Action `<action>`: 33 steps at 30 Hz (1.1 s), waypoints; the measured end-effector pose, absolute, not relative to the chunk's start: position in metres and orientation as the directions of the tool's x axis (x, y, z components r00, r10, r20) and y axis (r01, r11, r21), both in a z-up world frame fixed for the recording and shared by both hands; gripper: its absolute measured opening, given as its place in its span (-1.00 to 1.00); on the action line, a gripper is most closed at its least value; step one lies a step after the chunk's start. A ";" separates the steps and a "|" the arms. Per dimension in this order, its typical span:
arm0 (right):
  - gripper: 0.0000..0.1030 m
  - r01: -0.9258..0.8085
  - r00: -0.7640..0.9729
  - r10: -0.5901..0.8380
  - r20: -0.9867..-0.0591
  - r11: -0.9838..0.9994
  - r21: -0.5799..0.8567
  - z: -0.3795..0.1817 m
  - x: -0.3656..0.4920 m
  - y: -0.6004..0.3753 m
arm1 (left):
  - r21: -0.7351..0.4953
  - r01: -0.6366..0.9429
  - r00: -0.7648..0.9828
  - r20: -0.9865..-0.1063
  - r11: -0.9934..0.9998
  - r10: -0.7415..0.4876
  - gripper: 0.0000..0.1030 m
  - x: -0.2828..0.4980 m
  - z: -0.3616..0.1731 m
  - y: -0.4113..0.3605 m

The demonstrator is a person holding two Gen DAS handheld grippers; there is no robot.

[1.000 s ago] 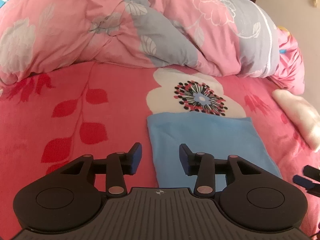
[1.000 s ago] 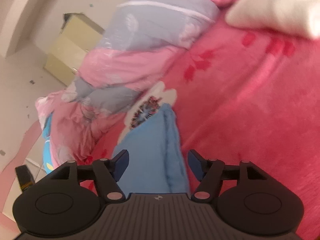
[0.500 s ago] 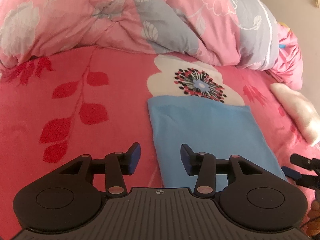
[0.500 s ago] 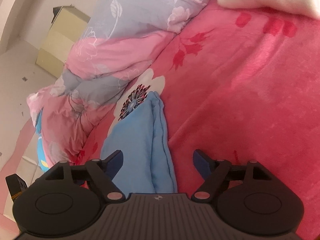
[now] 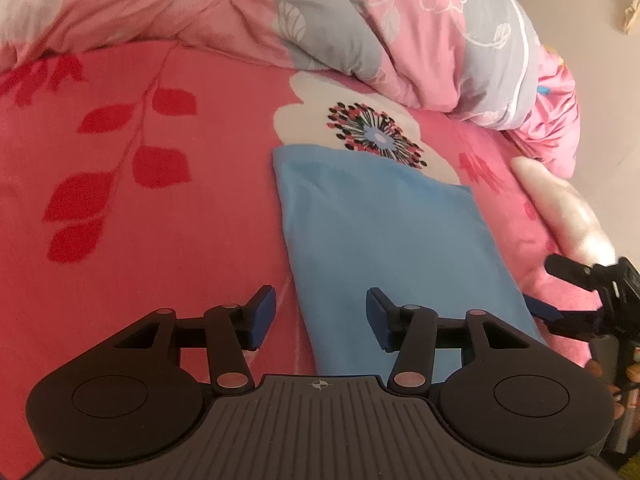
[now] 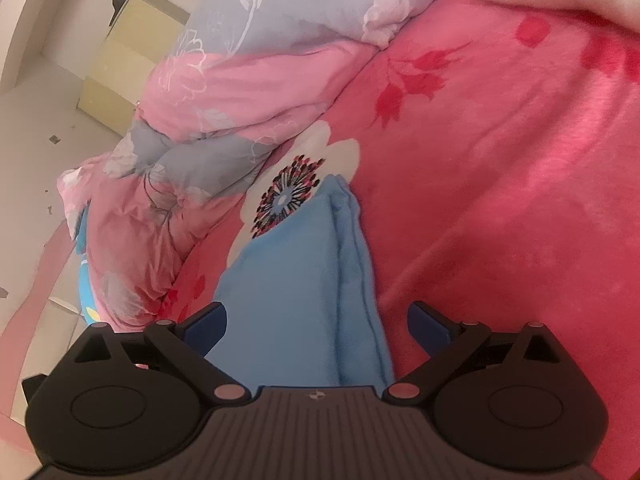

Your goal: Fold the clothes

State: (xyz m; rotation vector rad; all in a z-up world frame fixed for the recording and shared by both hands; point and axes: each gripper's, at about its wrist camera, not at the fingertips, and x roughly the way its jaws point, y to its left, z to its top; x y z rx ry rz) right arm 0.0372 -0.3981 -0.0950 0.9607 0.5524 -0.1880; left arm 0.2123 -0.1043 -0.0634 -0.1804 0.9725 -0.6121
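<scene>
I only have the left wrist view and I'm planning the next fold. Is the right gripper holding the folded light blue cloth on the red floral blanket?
Observer: No. In the right wrist view, the right gripper is wide open. Its pads are spread wider than the near end of the folded light blue cloth and grip nothing.
Operator: Is the cloth a single layer there?
Observer: No. Its layered edge, on the right in that view, shows several thicknesses stacked together.
Operator: Is there anything beyond the quilt?
Observer: A pale yellow cabinet stands on the floor past the pink and grey floral quilt.
</scene>
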 end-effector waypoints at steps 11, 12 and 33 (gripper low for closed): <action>0.99 0.361 0.855 0.140 -0.498 0.529 0.768 -0.100 0.053 -0.408 | -0.497 0.374 0.386 -0.684 0.783 -0.619 0.00 0.218 -0.072 -0.092; 0.99 0.358 0.857 0.144 -0.495 0.525 0.772 -0.101 0.052 -0.409 | -0.505 0.369 0.388 -0.680 0.780 -0.623 0.00 0.218 -0.072 -0.090; 1.00 0.330 0.860 0.152 -0.487 0.563 0.758 -0.102 0.053 -0.405 | -0.641 0.357 0.388 -0.559 0.679 -0.732 0.06 0.215 -0.092 -0.072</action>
